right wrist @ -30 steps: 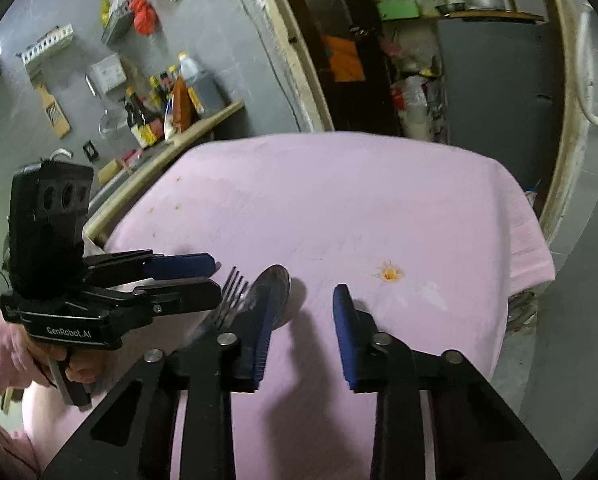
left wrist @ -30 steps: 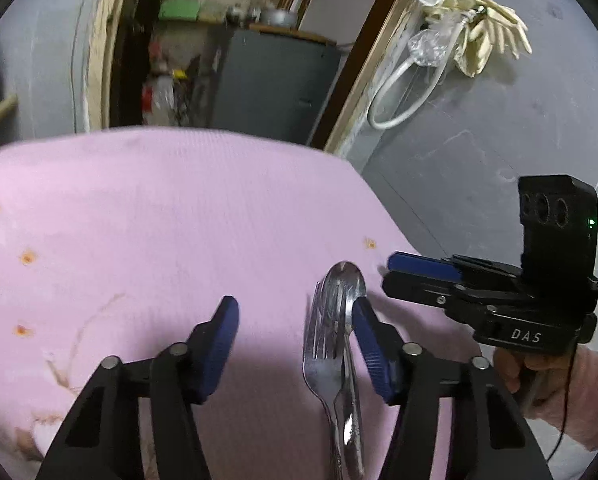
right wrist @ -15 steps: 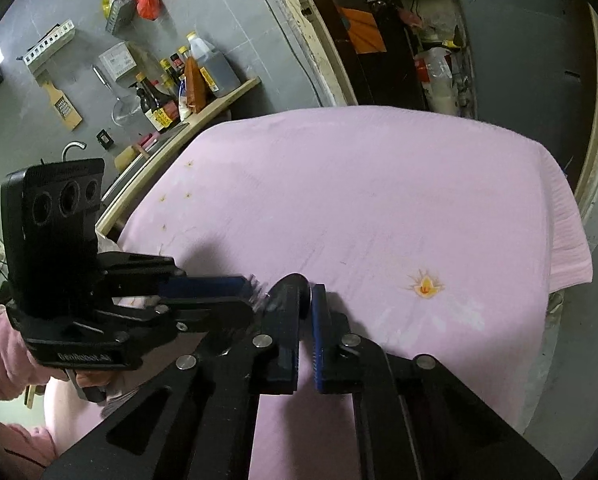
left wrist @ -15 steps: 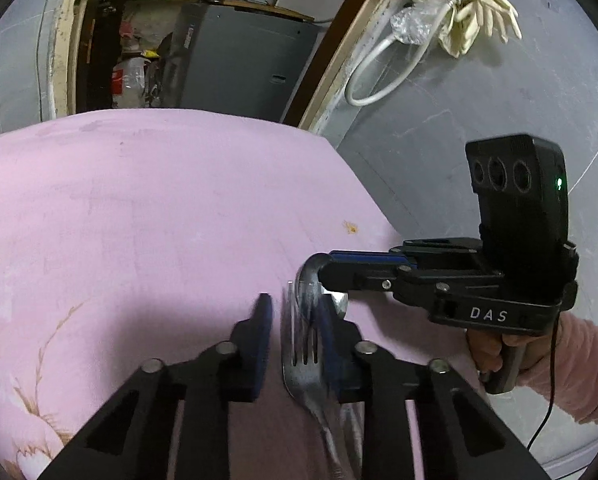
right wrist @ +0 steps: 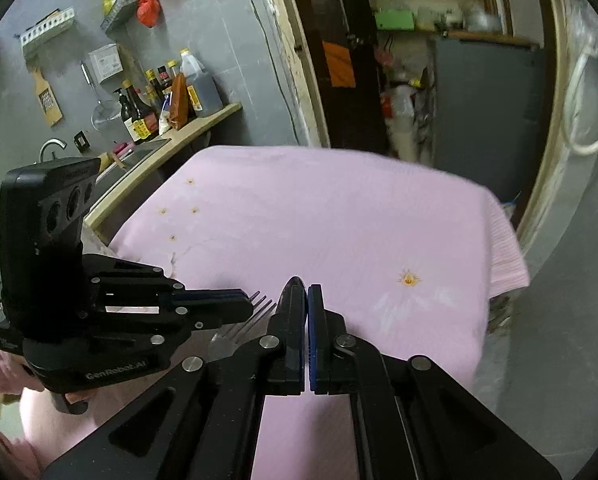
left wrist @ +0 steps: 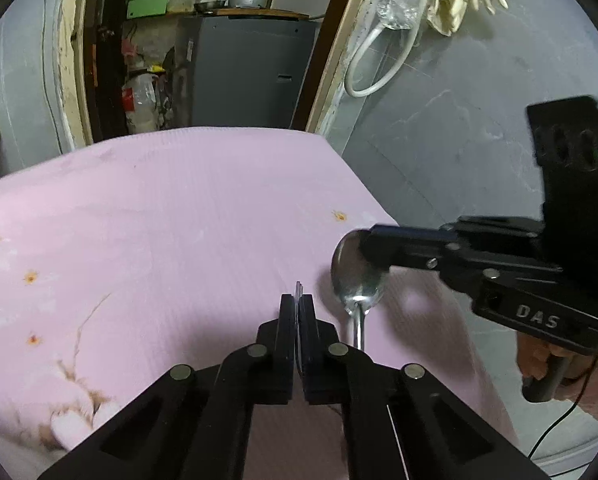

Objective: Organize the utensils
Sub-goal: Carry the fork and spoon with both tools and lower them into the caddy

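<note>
My left gripper (left wrist: 298, 300) is shut on a steel fork, seen edge-on between the pads, its tines (left wrist: 298, 289) poking just past the tips. In the right wrist view the fork's tines (right wrist: 255, 307) stick out of the left gripper (right wrist: 243, 305). My right gripper (right wrist: 306, 289) is shut on a steel spoon; only the bowl's tip (right wrist: 295, 282) shows there. In the left wrist view the spoon bowl (left wrist: 355, 276) hangs from the right gripper (left wrist: 369, 246), handle pointing down towards me. Both utensils are held above the pink cloth (left wrist: 179, 220).
The pink flowered cloth (right wrist: 339, 220) covers the table; its right edge drops off near a grey wall. A wooden counter with sauce bottles (right wrist: 167, 96) and a sink stands to the left. A grey cabinet (left wrist: 243, 72) stands behind the table in a doorway.
Both grippers have closed fully, the left on the fork and the right on the spoon. The two utensils, which lay together, are now lifted and pulled apart sideways.
</note>
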The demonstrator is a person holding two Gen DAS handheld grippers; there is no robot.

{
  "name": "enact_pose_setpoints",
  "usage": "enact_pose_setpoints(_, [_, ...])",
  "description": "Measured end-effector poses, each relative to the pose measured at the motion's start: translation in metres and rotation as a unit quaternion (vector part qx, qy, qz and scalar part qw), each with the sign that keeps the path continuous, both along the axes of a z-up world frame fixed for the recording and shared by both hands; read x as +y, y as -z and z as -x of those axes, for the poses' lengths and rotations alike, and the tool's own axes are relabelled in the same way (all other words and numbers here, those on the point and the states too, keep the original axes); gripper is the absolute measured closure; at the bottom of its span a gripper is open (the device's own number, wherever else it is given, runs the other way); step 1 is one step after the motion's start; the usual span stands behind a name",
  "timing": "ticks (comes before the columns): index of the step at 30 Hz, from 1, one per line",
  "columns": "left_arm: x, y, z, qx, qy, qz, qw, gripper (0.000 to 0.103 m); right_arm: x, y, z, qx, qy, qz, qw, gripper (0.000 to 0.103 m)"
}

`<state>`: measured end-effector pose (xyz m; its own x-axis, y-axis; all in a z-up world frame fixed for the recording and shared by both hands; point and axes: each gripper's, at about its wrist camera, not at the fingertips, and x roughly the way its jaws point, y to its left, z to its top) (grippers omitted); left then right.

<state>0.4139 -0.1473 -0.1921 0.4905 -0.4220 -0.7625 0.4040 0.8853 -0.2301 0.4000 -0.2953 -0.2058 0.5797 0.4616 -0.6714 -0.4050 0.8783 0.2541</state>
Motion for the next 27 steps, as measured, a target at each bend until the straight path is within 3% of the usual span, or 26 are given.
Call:
enact_pose_setpoints(7, [0.009,-0.016,0.030,-0.010,-0.020,-0.011,0.9997,0.100,-0.001,-0.030,0.042,-0.029,0.043,0.022,0.998,0.101])
enact_pose_setpoints(13, [0.030,-0.059,0.070,-0.082,-0.065,-0.008,0.9945,0.100,0.007,-0.084,0.088,-0.113,0.093,0.036,0.989,0.102])
enact_pose_setpoints(16, [0.042,-0.085,0.093,-0.137,-0.082,-0.018,0.9870,0.100,0.021,-0.119,0.107,-0.161,0.113,0.049,0.979,0.102])
enact_pose_setpoints(22, [0.074,-0.147,0.135,-0.239,-0.116,-0.031,0.9634,0.100,0.057,-0.193,0.131,-0.242,0.136,0.064,0.958,0.102])
enact_pose_setpoints(27, [0.122,-0.191,0.153,-0.264,-0.154,-0.018,0.9520,0.100,0.101,-0.239,0.136,-0.283,0.114,0.054,0.951,0.102])
